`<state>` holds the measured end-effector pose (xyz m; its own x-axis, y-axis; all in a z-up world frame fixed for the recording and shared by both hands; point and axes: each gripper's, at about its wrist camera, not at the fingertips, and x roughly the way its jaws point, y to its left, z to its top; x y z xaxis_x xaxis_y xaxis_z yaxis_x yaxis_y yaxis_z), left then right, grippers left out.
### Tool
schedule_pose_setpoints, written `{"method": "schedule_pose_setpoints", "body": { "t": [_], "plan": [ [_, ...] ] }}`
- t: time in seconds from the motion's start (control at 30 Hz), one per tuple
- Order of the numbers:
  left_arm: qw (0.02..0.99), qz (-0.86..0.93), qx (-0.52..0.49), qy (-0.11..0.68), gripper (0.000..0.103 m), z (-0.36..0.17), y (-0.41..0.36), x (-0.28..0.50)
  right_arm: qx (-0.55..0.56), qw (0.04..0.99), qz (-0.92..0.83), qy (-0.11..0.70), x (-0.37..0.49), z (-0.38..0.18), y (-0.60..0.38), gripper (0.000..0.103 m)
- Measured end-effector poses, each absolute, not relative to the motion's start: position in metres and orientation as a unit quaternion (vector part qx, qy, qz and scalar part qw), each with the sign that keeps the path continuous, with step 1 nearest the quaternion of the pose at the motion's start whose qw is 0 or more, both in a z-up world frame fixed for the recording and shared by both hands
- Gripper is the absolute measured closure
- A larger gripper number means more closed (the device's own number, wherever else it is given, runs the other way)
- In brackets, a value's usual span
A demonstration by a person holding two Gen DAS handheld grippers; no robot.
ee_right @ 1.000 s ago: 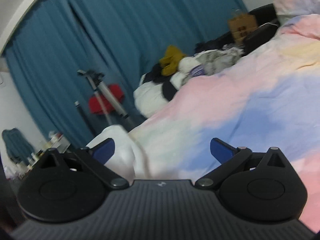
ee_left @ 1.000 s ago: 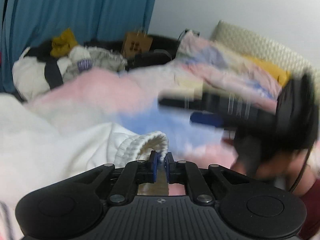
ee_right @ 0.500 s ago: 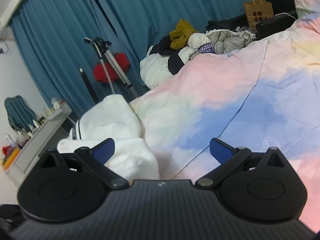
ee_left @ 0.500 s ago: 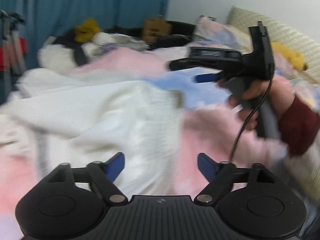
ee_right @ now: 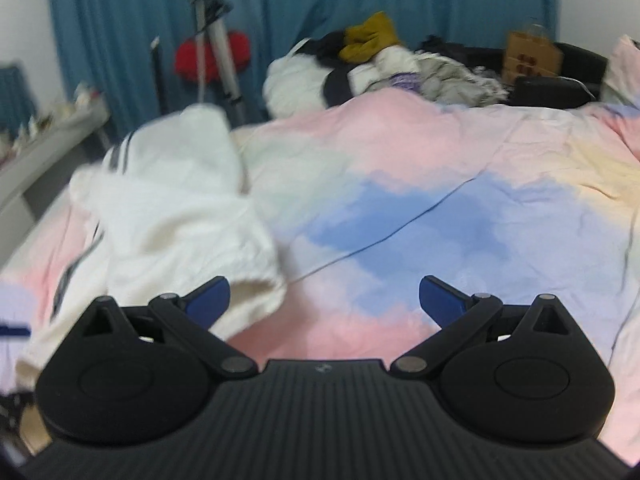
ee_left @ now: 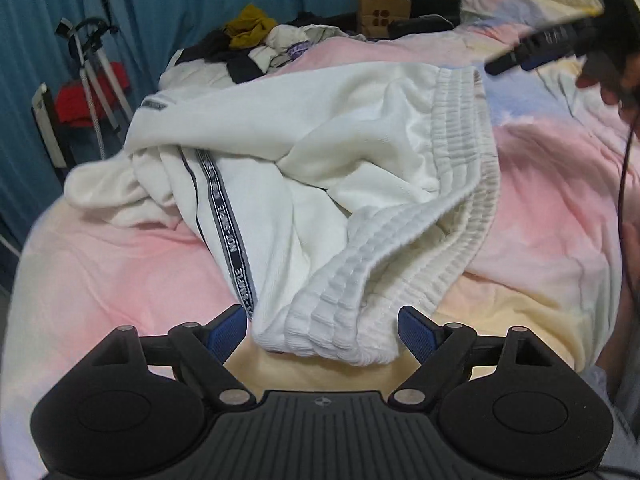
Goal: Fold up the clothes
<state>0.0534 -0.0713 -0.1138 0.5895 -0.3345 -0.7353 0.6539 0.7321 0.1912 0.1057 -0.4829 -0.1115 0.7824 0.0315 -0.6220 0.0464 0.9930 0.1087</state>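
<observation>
White trousers with a ribbed waistband and a dark lettered side stripe lie crumpled on the pastel bedcover. My left gripper is open just above the cover. The near end of the waistband lies between its blue pads, which do not press on it. The right gripper, in a person's hand, hovers beyond the trousers at the upper right. In the right wrist view my right gripper is open over bare bedcover, with the trousers to its left.
A heap of clothes and a brown paper bag sit at the bed's far end, before a blue curtain. A tripod with something red stands beyond the bed's left edge. A grey shelf runs along the left.
My left gripper, shut on the ribbed band a second ago, has opened, pulled back and tilted down; the trousers now lie spread on the bed. The right gripper has rolled level.
</observation>
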Motion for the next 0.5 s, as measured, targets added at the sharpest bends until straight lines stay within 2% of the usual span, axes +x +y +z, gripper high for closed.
{"method": "schedule_pose_setpoints", "body": {
  "t": [0.1,0.2,0.33,0.4,0.5],
  "plan": [
    [0.879,-0.263,0.191,0.349,0.019,-0.114,-0.065,0.060,0.021,0.933,-0.005,0.360,0.121,-0.126,-0.469,0.001],
    [0.896,-0.225,0.156,0.349,0.019,-0.111,-0.053,0.068,-0.004,0.927,-0.021,0.374,0.137,-0.136,-0.462,0.006],
    [0.908,-0.184,0.094,0.365,0.018,-0.110,-0.036,0.077,-0.002,0.950,0.002,0.313,0.138,-0.126,-0.457,0.022],
    [0.909,-0.172,0.076,0.372,0.018,-0.109,-0.030,0.079,0.000,0.961,0.030,0.274,0.135,-0.118,-0.453,0.023],
    [0.910,-0.165,0.074,0.374,0.019,-0.109,-0.029,0.078,-0.052,0.965,0.036,0.254,0.139,-0.121,-0.442,0.024]
  ]
}}
